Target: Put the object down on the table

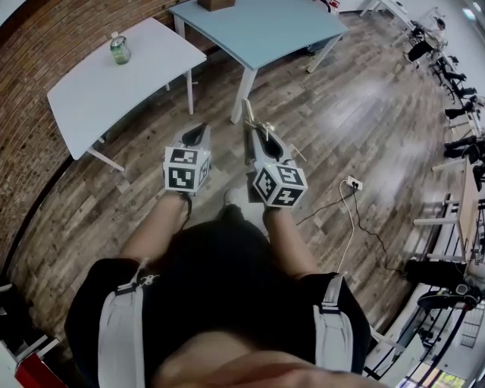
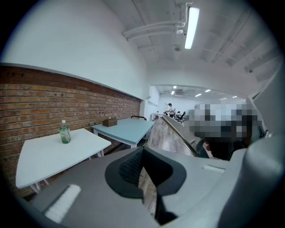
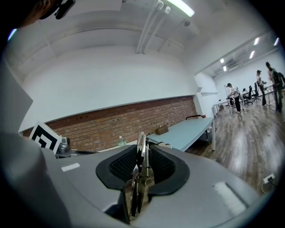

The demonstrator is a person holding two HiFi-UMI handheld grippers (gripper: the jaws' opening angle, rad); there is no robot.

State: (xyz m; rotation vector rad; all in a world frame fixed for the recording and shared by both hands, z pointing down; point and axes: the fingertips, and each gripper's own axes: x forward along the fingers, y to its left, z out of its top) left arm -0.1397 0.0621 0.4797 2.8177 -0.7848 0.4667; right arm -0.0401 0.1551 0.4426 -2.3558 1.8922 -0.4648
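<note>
Carrying a thin sprung metal tool [image 3: 141, 162] in the right gripper [image 3: 142, 153], pinching it flat between the pads and letting it poke out past the tips. Holding the left gripper [image 2: 143, 156] closed up at the tips with nothing in it, hanging just left of the right one. Standing out on the wood floor, well apart from both tables, so not putting anything down yet by the look of it, and needing to walk it over first.

Guessing at the white table [image 1: 91, 95] on the far left as the nearest landing spot, or the blue table [image 1: 265, 34] further back and to the right. Thinking about doing it well:

- Aiming for a bare patch, staying clear of the green bottle [image 1: 119, 50] on the white one and the brown box [image 1: 216, 4] at the far edge of the blue one.
- Lowering right down onto the top before letting go rather than dropping from height. Probably bouncing or skidding off otherwise, being thin metal with a spring in it.
- Tipping the gripper over and laying the flat side down first, then opening slowly and backing straight off.
- Minding the power strip [image 1: 352, 183] and its cable on the floor to the right while walking.

Not sure what the tool is exactly, but guessing pliers or a clip of some kind.
</note>
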